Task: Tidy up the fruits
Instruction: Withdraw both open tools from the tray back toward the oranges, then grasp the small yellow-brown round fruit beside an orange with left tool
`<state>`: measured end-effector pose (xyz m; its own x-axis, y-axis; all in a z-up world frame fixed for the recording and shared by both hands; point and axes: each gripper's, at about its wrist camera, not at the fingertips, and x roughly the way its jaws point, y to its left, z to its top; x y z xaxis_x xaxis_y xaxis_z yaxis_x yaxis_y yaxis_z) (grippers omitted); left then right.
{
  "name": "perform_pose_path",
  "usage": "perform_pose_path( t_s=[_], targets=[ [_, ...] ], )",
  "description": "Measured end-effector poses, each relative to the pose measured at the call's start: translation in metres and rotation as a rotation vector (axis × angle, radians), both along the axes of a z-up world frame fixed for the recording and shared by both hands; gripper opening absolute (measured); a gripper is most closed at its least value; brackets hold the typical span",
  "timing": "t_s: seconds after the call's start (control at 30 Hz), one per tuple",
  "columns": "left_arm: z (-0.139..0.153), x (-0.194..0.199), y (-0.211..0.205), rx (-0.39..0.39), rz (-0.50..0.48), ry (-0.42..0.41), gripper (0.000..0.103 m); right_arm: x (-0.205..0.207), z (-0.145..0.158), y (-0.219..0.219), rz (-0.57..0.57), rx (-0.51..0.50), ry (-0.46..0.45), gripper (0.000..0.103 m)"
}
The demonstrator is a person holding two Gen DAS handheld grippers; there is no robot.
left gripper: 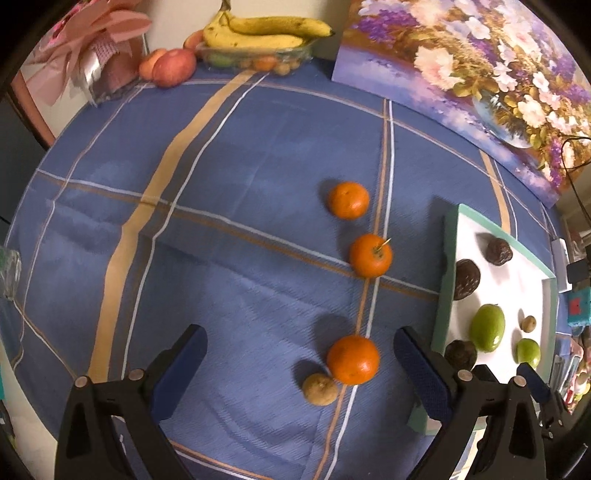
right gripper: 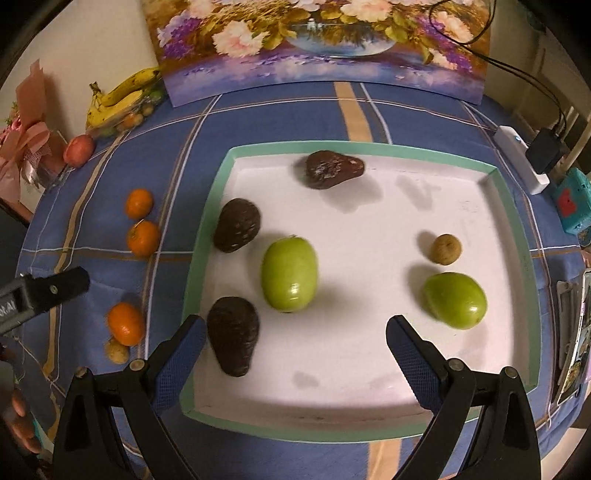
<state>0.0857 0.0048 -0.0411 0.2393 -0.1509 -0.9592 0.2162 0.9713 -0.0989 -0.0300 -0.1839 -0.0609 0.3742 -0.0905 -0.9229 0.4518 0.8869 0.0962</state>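
Three oranges lie in a line on the blue checked cloth: a far one (left gripper: 348, 199), a middle one (left gripper: 370, 255) and a near one (left gripper: 352, 359), with a small brown fruit (left gripper: 320, 388) touching the near one. My left gripper (left gripper: 300, 363) is open and empty, jaws either side of the near orange and above it. A white tray with a green rim (right gripper: 369, 332) holds three dark avocados (right gripper: 233, 339), two green fruits (right gripper: 289, 273) and a small brown fruit (right gripper: 446, 249). My right gripper (right gripper: 295, 347) is open and empty over the tray's near side.
A clear container with bananas (left gripper: 266, 31) and a red apple (left gripper: 173, 67) stand at the table's far edge. A flower painting (right gripper: 321, 44) leans behind the tray. A pink bouquet (left gripper: 92, 48) is at far left. A power strip with cables (right gripper: 521, 158) lies right of the tray.
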Motion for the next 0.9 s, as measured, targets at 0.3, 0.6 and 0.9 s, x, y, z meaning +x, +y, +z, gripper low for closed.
perform_pose_path(
  t_s=[0.3,0.6,0.9],
  targets=[
    [-0.015,-0.013,0.019,-0.045,0.018,0.081,0.088,-0.004,0.000,0.013,0.009,0.010,0.005,0.098],
    [-0.022,-0.032,0.011,-0.055,-0.045,0.124,0.057,-0.021,0.004,0.013,-0.011,0.020,-0.006,0.098],
    [-0.036,-0.035,-0.001,-0.040,-0.100,0.144,0.039,-0.028,0.006,0.010,-0.014,0.020,-0.010,0.098]
  ],
)
